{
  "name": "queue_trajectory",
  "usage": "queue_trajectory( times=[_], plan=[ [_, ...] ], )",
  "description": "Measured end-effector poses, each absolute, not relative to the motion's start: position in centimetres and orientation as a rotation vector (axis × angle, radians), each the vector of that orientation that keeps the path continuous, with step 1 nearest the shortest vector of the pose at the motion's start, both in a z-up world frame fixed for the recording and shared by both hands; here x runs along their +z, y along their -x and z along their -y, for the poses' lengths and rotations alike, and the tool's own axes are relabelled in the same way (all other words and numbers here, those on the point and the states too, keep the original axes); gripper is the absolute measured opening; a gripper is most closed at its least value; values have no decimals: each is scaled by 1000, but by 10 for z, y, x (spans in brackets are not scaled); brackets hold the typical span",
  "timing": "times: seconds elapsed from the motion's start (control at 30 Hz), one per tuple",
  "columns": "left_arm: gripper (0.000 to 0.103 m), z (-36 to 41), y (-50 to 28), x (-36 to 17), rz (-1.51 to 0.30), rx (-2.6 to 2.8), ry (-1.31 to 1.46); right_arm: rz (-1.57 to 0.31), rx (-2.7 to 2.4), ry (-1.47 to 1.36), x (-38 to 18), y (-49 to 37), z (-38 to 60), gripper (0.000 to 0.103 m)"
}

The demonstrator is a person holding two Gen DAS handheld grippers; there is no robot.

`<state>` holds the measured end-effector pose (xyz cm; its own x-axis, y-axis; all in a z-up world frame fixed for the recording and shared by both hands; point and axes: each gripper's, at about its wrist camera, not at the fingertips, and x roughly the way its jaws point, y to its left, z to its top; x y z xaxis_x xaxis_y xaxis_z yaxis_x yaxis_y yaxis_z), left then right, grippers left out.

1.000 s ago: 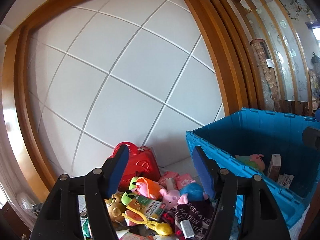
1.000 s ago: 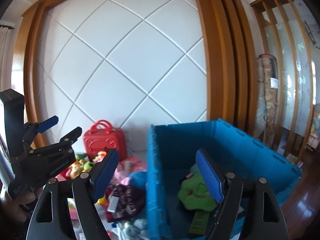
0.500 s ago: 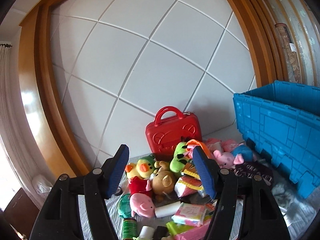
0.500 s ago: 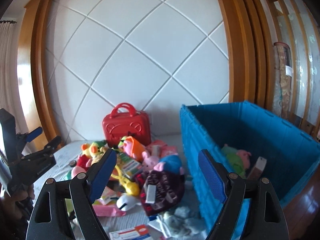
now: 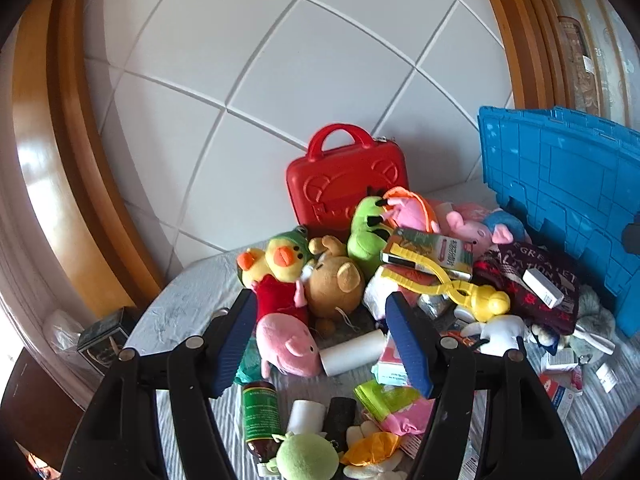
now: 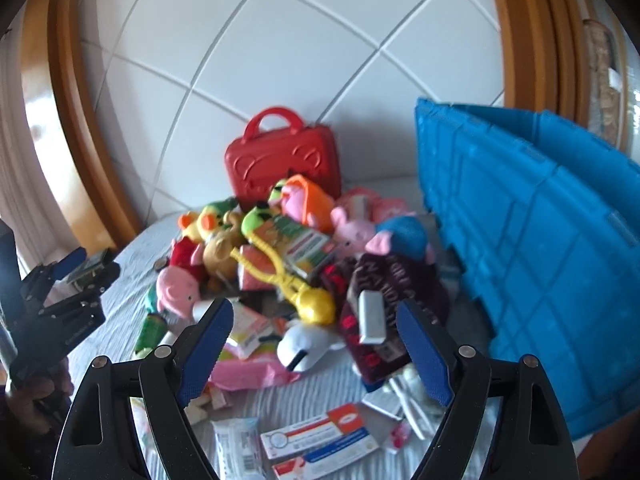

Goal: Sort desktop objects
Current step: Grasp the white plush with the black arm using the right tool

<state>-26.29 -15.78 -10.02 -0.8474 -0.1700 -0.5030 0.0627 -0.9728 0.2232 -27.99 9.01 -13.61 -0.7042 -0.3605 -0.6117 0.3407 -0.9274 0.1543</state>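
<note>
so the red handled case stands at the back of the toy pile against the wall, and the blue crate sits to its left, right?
Not quite. The red handled case does stand behind the toy pile against the wall, but the blue crate sits to its right, not its left. Both wrist views show this; the right wrist view has the crate filling the right side.

both grippers point(image 5: 320, 336) point(image 6: 312, 340) have black plastic arms, silver screws and 2 ridged blue fingers point(image 5: 408, 344).

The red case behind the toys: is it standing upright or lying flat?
Upright. The red case stands on its lower edge with its handle on top, its embossed front facing the camera and the plush toys heaped against it.
</note>
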Motion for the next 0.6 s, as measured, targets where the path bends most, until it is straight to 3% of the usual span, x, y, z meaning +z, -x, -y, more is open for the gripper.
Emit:
queue_trajectory(
  times=[0.23, 0.6],
  plan=[
    [66, 151, 287, -155, 265, -2942, -983, -9, -2415, -1114, -201, 316, -57, 84],
    [65, 129, 325, -210, 298, -3022, -1233, 290, -2208, -1450, -289, 375, -48, 84]
  ],
)
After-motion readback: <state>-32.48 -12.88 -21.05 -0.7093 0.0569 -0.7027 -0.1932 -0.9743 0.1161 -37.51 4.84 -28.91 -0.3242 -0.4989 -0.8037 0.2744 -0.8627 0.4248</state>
